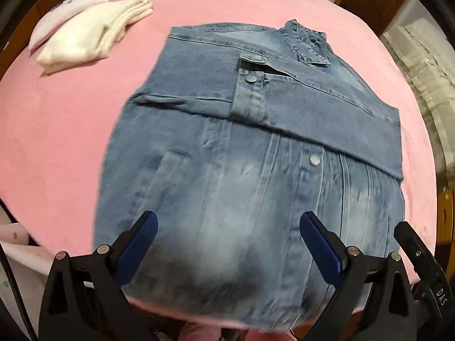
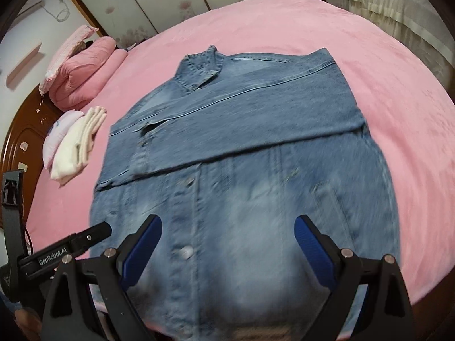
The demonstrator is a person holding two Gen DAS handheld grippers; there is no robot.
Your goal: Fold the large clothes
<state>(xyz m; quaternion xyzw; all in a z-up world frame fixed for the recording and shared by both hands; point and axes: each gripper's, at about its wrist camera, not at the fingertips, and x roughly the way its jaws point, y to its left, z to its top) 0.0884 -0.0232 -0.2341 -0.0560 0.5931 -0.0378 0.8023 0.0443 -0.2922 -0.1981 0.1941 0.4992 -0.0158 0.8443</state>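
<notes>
A denim jacket (image 1: 227, 147) is shown spread front-up on a pink bedspread (image 1: 71, 130). Both sleeves (image 2: 256, 119) are laid across the chest in a band just below the collar (image 2: 200, 69), while the lower body of the jacket is left unfolded.

The left gripper (image 1: 227, 244) is held above the hem end of the jacket with its jaws wide apart and nothing between the blue pads (image 1: 136, 253). The right gripper (image 2: 227, 247) is seen likewise wide, empty, and clear of the cloth. To the side of the jacket, level with the collar, a stack of folded pale clothes (image 2: 74, 145) is seen; beyond the collar end, folded pink bedding (image 2: 82, 71) is stacked.

The remaining step is judged to be the fold of the hem toward the collar. Several faults may be expected:

- If only the top layer is pinched, the back panel would be left behind and the fold skewed.
- If the two corners are lifted unevenly, the crossed sleeves could be dragged out of place by the stiff denim.
- A metal button (image 1: 314, 159) under a pad could cause the grip to slip.
</notes>
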